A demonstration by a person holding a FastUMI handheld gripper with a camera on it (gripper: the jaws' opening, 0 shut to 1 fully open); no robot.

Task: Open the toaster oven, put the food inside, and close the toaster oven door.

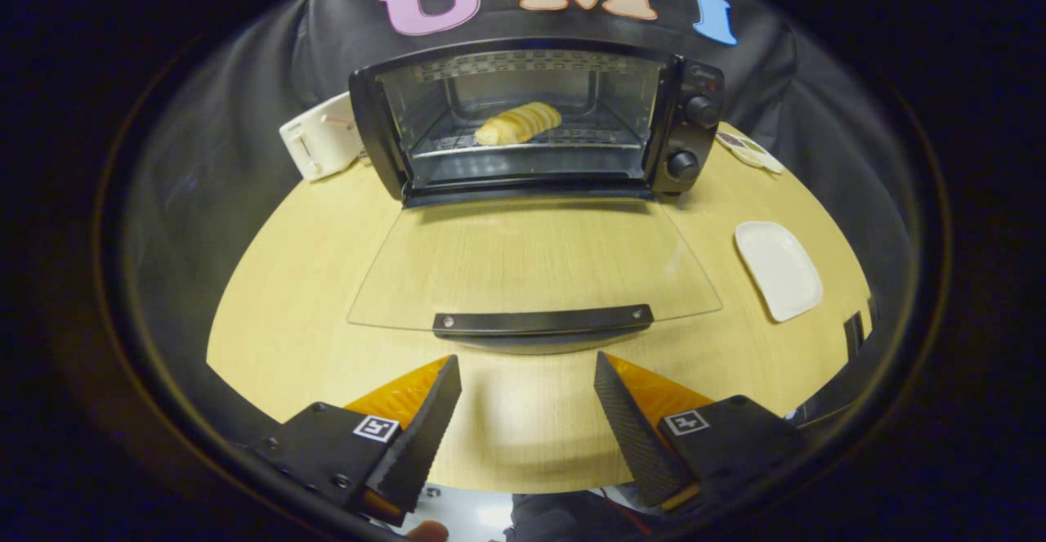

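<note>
With door dropped fully flat over table, open step reads as done. Toaster oven at far side of table, against booth wall, cavity exposed. Food, a pale ridged pastry, lying on wire rack inside cavity, roughly centred, long axis angled toward back right. So load step also looks complete. Judged from layout alone.

Gripper hovering over table just short of door's front edge. Fingers spread wide, nothing between them, touching nothing. Door handle just ahead of fingertips, roughly centred on gap. No contact with handle or glass yet.

Left to do: close door only. Likely needs getting under or behind handle and swinging glass up until seated against oven frame. Handle sits low, close to tabletop, so clearance underneath looks tight; hard to tell how much room exists. Glass panel transparent, edges easy to misjudge.

Other items, not in play: white plate on table right of door, bare, well apart from gripper. White toaster left of oven, just beside it. Small flat packet right of oven near control knobs; contents too small to tell.

Estimate: two of three steps done, last one not yet started.
</note>
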